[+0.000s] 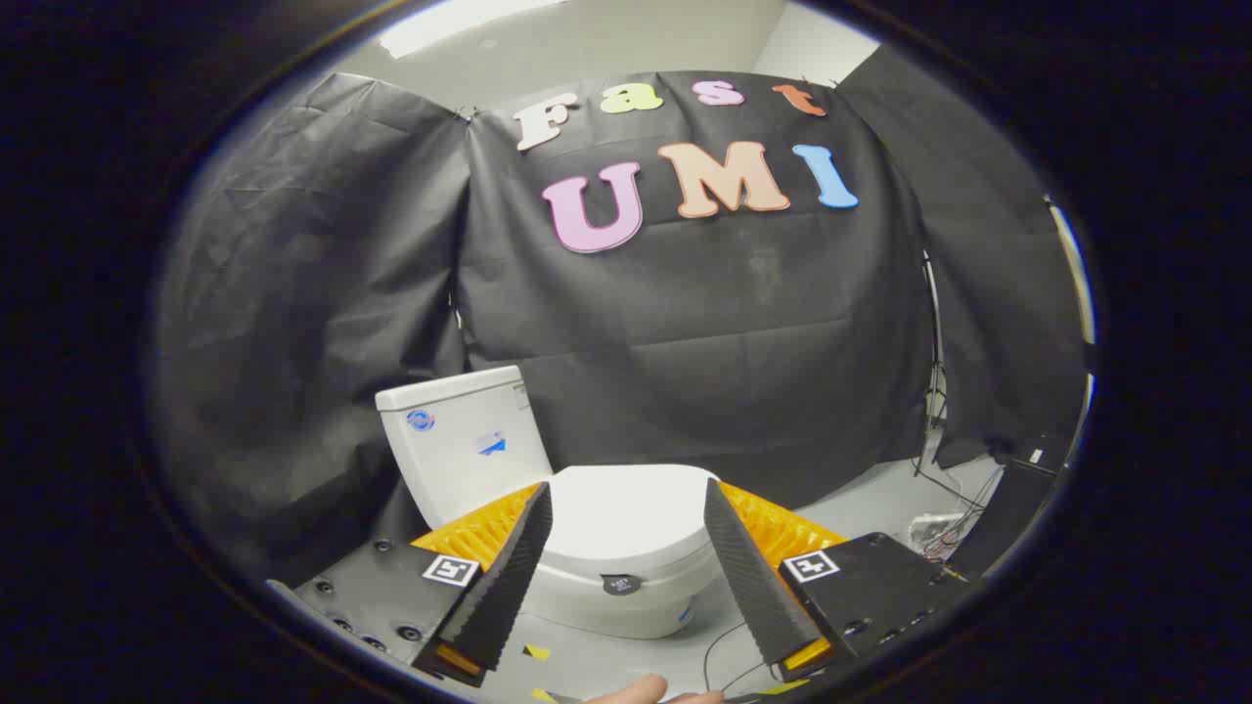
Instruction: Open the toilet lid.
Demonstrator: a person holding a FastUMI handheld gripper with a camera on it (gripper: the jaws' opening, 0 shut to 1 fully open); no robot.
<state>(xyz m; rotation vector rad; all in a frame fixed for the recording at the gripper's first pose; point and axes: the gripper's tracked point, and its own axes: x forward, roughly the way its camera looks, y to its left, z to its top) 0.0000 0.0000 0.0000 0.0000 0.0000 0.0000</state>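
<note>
1. Claw [626, 548]: two wedge-shaped fingers [504, 577] faced with dark ribbed foam pads, backed by orange ridged plastic and black blocks that carry square black-and-white marker tags. The fingers are spread wide and hold nothing.
2. Toilet [626, 557]: white glazed ceramic, rounded bowl, standing on the floor beyond the fingertips and seen in the gap between them.
3. Toilet lid [626, 508]: white, smooth, oval, lying flat and closed on the bowl; apart from both fingers.
4. Small round dark sticker [620, 585]: on the front of the bowl, below the lid's rim.
5. Cistern [465, 440]: white, box-shaped with a flat top, behind the bowl against the black cloth wall.
6. Floor [861, 508]: pale grey, smooth; thin cables [939, 533] trail at its far right side.
7. Fingertip of a person [636, 690]: at the near end, below the claw.
</note>
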